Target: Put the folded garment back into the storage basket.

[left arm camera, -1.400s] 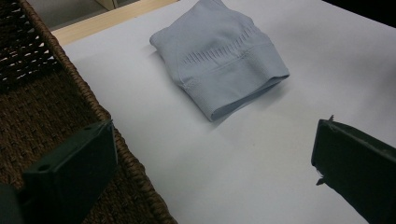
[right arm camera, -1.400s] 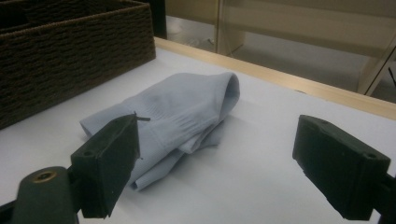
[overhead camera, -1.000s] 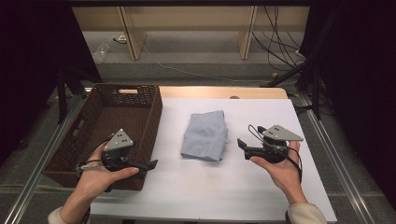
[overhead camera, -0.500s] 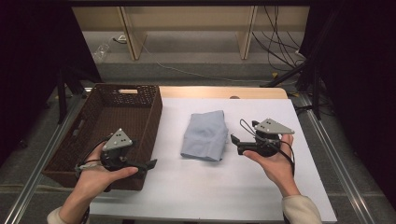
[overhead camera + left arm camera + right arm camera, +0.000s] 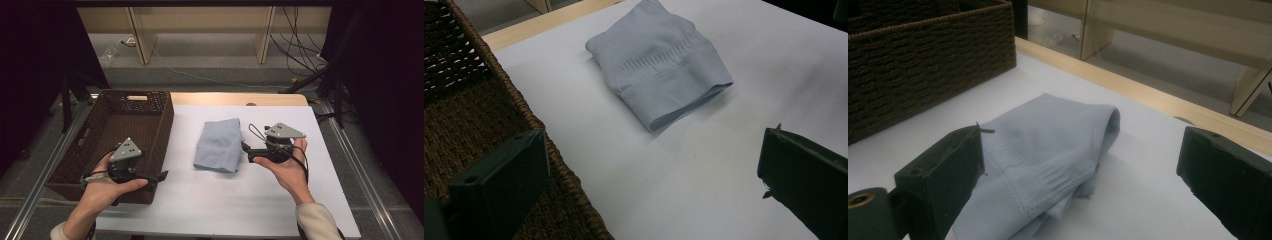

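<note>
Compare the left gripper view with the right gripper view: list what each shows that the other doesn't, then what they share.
Left gripper view: the basket's woven inside, seen from above its rim.

Right gripper view: the basket's outer wall, the table's wooden far edge running long, and pale furniture legs behind.

Both: the folded light-blue cloth on the white table, between open claw jaws.

A pale blue folded cloth (image 5: 219, 145) lies flat on the white surface (image 5: 210, 200) — ribbed fabric with a stitched band across it, folded edges stacked toward one end. It sits just right of a dark woven basket (image 5: 107, 140), apart from it — untouched.
</note>
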The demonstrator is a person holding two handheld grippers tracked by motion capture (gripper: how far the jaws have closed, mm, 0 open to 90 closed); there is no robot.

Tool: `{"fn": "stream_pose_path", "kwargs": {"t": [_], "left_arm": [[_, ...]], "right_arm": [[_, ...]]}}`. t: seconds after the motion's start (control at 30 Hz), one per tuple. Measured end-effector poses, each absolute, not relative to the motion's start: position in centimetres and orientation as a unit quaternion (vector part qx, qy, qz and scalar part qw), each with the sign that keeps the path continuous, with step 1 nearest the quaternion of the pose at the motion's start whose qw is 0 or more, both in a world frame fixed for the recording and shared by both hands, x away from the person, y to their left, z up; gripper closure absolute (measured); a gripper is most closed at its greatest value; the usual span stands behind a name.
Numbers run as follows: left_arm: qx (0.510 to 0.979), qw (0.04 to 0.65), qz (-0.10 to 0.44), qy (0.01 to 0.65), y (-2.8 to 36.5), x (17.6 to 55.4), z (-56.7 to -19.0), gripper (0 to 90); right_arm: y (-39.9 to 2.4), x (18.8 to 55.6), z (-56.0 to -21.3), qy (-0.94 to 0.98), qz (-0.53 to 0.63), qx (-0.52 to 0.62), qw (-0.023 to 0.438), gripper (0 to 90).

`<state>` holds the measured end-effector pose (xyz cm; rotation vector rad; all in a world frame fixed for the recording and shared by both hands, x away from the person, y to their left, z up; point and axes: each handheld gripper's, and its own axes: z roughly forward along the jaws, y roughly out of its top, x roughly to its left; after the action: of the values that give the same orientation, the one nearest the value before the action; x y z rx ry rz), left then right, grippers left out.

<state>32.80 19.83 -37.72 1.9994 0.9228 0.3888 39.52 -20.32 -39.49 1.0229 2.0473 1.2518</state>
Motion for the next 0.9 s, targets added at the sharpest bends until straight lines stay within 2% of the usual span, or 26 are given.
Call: {"fn": "stream_pose_path", "kwargs": {"t": [0.9], "left_arm": [[0.802,0.440,0.159,0.372,20.0,32.8,-37.5,0.0]], "right_arm": [[-18.5,42.5,-39.8,0.763,0.456,0.380,0.255,5.0]]}}
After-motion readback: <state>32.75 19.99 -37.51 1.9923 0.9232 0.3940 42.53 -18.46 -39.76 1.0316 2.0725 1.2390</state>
